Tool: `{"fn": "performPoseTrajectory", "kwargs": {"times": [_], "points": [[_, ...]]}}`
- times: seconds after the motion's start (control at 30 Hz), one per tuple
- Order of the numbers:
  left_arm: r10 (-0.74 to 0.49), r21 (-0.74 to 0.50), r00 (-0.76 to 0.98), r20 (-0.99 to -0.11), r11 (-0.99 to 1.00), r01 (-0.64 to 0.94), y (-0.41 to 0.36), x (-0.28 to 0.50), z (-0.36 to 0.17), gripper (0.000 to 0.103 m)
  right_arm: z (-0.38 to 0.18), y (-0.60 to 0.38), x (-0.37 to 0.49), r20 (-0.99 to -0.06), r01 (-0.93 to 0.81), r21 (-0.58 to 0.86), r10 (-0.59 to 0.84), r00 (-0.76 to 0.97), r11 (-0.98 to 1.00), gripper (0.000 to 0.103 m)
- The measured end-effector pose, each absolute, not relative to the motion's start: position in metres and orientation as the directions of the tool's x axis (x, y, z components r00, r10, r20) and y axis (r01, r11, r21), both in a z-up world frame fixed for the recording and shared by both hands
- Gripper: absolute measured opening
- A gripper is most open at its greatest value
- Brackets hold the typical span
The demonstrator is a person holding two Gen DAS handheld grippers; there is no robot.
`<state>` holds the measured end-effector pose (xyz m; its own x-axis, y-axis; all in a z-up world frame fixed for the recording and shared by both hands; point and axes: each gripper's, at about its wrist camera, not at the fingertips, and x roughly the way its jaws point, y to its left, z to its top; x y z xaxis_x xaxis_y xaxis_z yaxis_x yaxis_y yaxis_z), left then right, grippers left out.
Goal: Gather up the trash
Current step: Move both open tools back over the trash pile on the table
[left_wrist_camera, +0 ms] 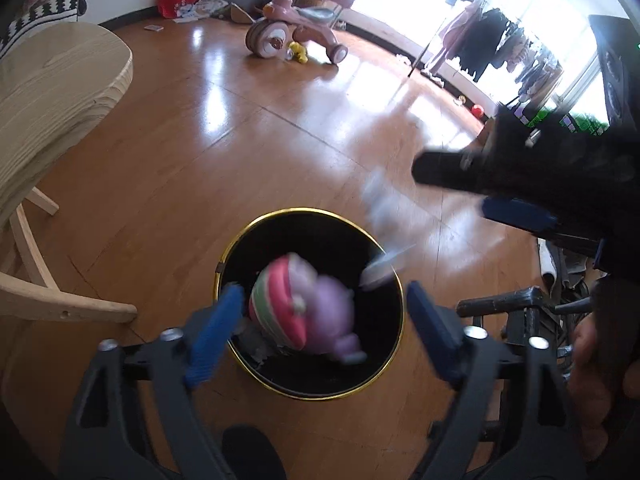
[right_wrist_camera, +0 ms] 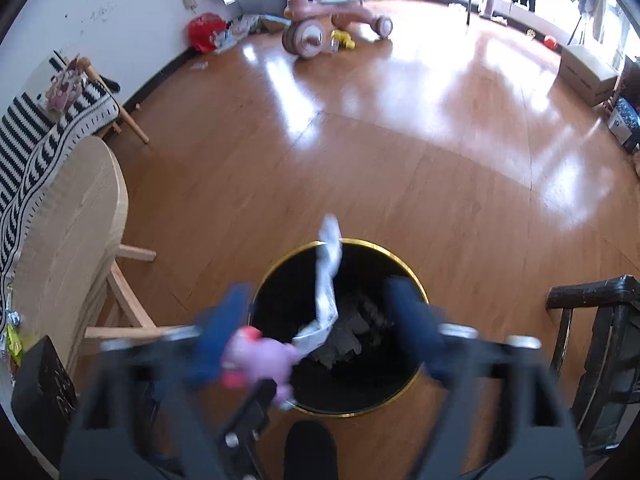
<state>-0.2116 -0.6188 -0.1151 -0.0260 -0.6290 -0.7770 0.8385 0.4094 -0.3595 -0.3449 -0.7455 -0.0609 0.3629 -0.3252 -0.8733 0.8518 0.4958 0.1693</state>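
A black bin with a gold rim stands on the wooden floor below both grippers. My left gripper is open above its mouth. A blurred pink, striped and purple wrapper hangs loose between the blue pads, close to the left one. My right gripper is open over the same bin. A crumpled white paper strip hangs free in the air between its fingers. The same strip shows in the left wrist view, under the right gripper. The purple wrapper shows at the right view's lower left.
A light wooden chair stands left of the bin. A pink tricycle and toys lie far across the floor. A black frame stands to the right. A dark shoe toe is near the bin. A hand is at the right edge.
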Motion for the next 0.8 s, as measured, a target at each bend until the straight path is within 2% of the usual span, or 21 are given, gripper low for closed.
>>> {"fn": "performPoseTrajectory", "kwargs": {"times": [0.2,0.4,0.63,0.8], "points": [[-0.629,-0.368,-0.026,-0.777,0.421,0.829,-0.609,-0.205,-0.114,0.084,-0.054,-0.734,-0.333,-0.862,0.840,0.161,-0.341,0.375,0.518,0.081],[-0.632,-0.324,0.049,-0.773,0.460,0.827,-0.568,-0.172,-0.088,0.088,-0.036,-0.706,-0.287,-0.837,0.784,0.158,-0.340,0.429,0.601,0.081],[-0.609,-0.204,0.263,-0.748,0.589,0.782,-0.444,-0.092,-0.037,0.091,-0.011,-0.629,-0.200,-0.800,0.652,0.134,-0.307,0.516,0.746,0.084],[-0.525,-0.127,0.421,-0.739,0.723,0.679,-0.336,-0.035,-0.012,0.091,0.001,-0.558,-0.130,-0.780,0.525,0.118,-0.249,0.574,0.843,0.084]]}}
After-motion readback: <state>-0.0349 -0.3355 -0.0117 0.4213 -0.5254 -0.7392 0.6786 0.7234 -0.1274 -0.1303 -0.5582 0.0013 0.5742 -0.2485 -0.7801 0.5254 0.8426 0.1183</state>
